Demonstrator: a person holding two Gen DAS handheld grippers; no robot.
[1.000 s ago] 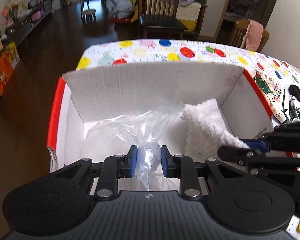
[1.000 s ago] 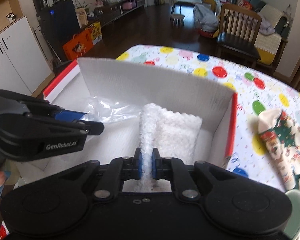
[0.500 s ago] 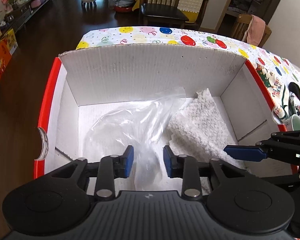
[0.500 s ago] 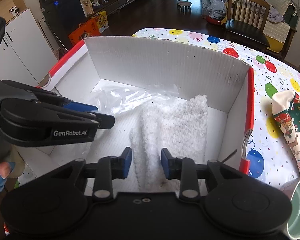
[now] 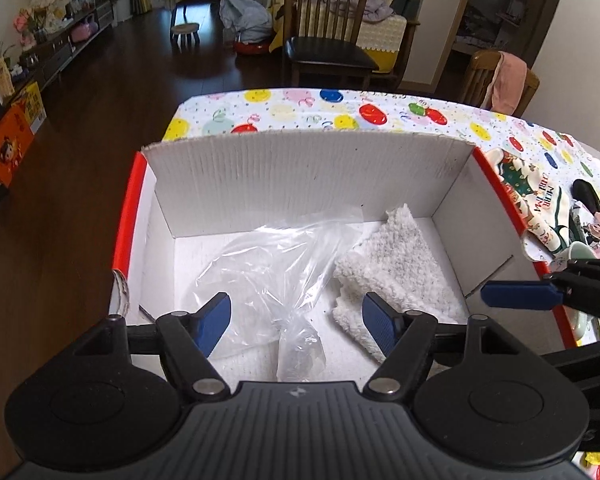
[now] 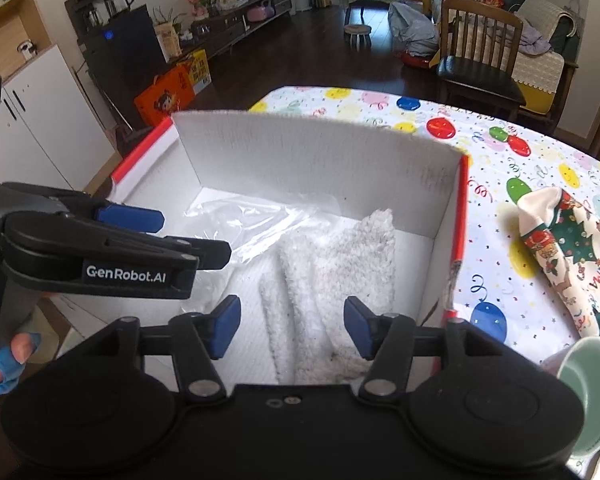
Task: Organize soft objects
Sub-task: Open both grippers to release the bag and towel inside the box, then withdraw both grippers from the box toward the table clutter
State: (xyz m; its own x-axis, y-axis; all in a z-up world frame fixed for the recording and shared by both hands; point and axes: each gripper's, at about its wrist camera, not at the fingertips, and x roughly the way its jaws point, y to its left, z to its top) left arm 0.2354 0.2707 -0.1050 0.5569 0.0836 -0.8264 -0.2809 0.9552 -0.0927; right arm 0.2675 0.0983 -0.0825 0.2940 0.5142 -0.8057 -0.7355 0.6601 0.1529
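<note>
White fluffy towel [image 6: 340,276] and clear plastic bag [image 5: 276,276] lie in cardboard box [image 5: 308,176]; left gripper [image 5: 296,318] and right gripper [image 6: 292,326] jaws opening, gripping nothing.

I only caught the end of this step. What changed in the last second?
Both grippers let go: the left gripper released the clear plastic bag, the right gripper the white fluffy cloth. Their jaws are opening. Both items stayed in the box.

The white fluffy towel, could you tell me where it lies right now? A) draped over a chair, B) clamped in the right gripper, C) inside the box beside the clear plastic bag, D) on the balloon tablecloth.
C: the white fluffy towel lies on the floor of the box, right of the clear plastic bag.
</note>
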